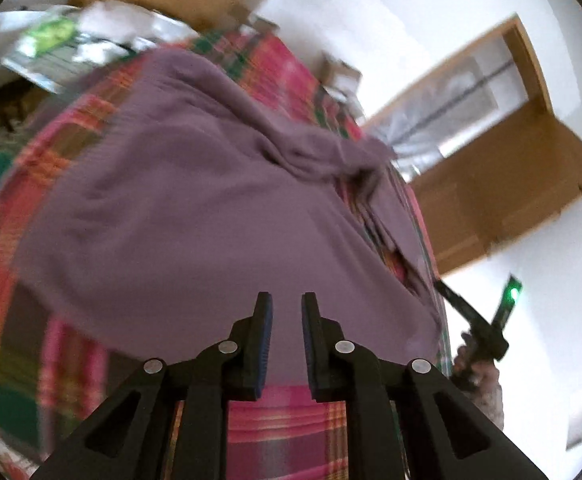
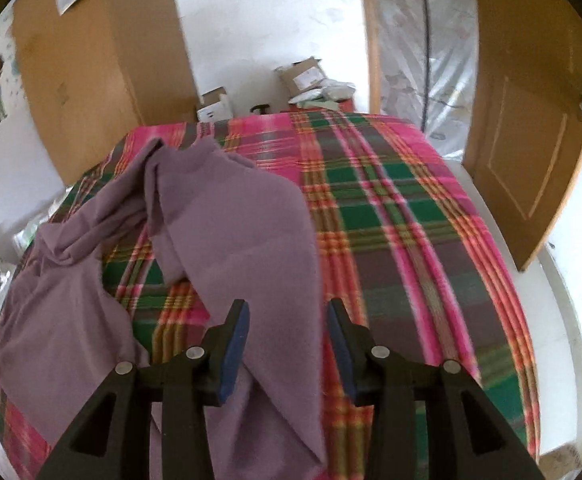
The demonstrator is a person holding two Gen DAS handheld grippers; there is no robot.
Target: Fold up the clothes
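A mauve long-sleeved garment (image 1: 195,200) lies rumpled on a bed with a pink and green plaid blanket (image 1: 283,428). My left gripper (image 1: 287,300) hovers over the garment's near hem, its jaws a little apart with nothing between them. In the right wrist view the same garment (image 2: 235,216) has a sleeve or panel running toward the camera. My right gripper (image 2: 287,308) stands open just above that strip, and the cloth lies under the fingers. The other gripper (image 1: 487,328), held in a hand (image 1: 479,372), shows at the bed's right edge in the left wrist view.
A wooden door (image 2: 531,152) stands ajar at the right of the bed. Cardboard boxes (image 2: 307,76) and packets sit beyond the far edge. A wooden wardrobe (image 2: 91,60) is at the back left. Bare plaid blanket (image 2: 411,220) spreads to the right of the garment.
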